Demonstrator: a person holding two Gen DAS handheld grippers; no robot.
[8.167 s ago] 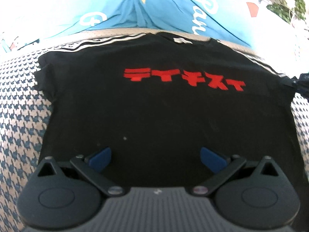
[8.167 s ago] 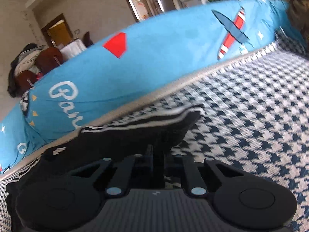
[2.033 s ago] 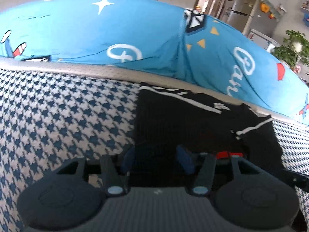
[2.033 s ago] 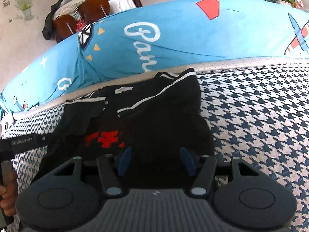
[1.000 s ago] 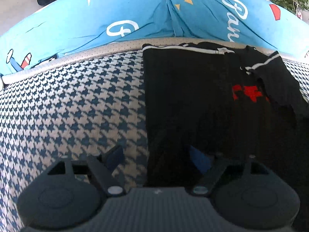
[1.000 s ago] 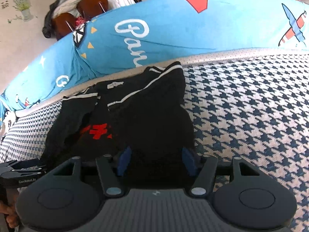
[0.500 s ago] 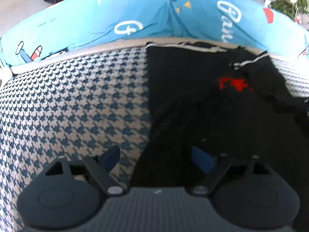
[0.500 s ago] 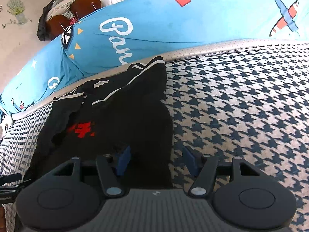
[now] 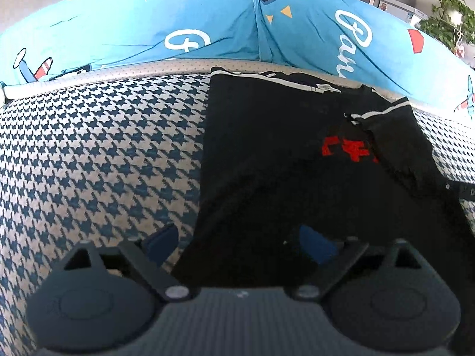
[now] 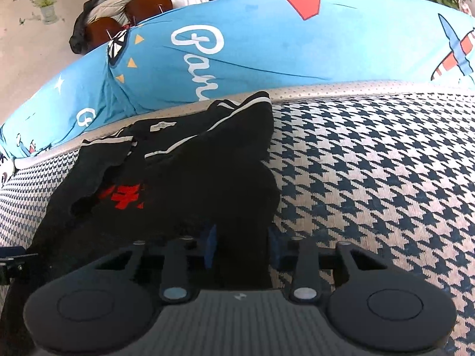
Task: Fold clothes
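Black cotton, a T-shirt [image 9: 267, 154] with red lettering [image 9: 348, 151], lies on a houndstooth-patterned cushion surface [image 9: 98, 154], its collar end against a blue printed cover [image 9: 148, 29] that rises behind. Both sides of the T-shirt are folded inward: the white-striped sleeve [image 9: 389, 112] on one side lies over the chest and hides part of the lettering, and the other side edge runs in a straight line down the cushion. In the left wrist view, the left tool [image 9: 242, 241] hangs over the near edge of the shirt with its jaws wide and opening; one blue pad [image 9: 161, 241] is over bare houndstooth, the other over black cloth, and neither presses on the cloth. In the right wrist view, the right tool [image 10: 242, 244] is at the near end of the folded shirt's right-hand edge, its jaws closing with a band of black cloth between the blue pads [image 10: 210, 246]; whether the pads already pinch it I cannot tell. Part of the other tool's body shows at the left edge of that view.
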